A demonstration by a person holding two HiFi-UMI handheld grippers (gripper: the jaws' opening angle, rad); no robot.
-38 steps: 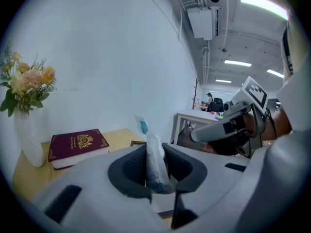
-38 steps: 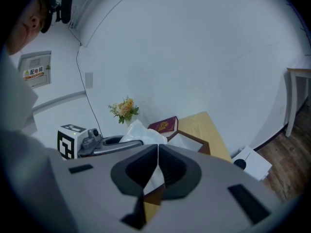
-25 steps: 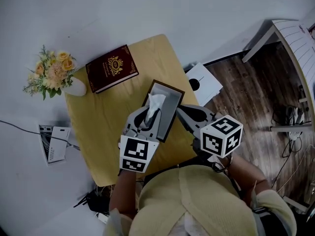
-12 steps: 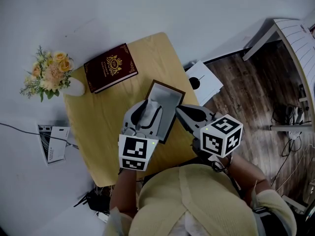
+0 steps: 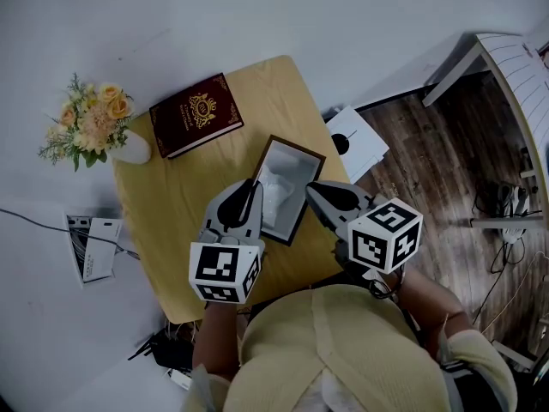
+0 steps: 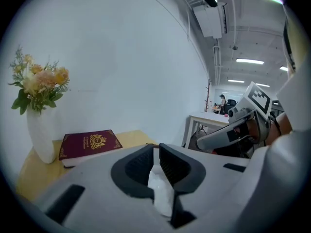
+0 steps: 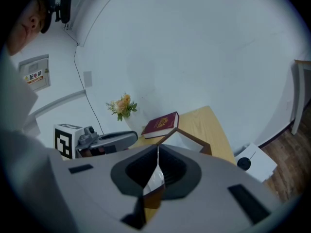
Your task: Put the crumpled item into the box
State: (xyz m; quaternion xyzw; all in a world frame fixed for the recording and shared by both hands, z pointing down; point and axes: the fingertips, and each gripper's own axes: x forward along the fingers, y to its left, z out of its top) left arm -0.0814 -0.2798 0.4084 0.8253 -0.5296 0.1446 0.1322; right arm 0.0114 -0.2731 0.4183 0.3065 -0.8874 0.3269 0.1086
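A dark-rimmed open box (image 5: 300, 146) stands on the yellow table (image 5: 171, 204). The white crumpled tissue (image 5: 279, 187) lies inside it. My left gripper (image 5: 254, 184) sits at the box's left rim. Its jaws have just been closing and now stand almost together with nothing pinched between them. In the left gripper view the tissue (image 6: 160, 191) shows only through the slit of that left gripper (image 6: 157, 152). My right gripper (image 5: 310, 187) rests shut at the box's right rim. In the right gripper view the box (image 7: 192, 142) lies just past the right gripper (image 7: 157, 152).
A dark red book (image 5: 196, 115) lies at the table's far side, beside a white vase of flowers (image 5: 94, 127) at the far left corner. Off the table are a white sheet with a black dot (image 5: 356, 144), a white desk (image 5: 506, 67) and a small device (image 5: 93, 249).
The left gripper held the tissue upright over the box, opened and let it drop inside. It then drew back to the left with its jaws closing. The right gripper has stayed put.
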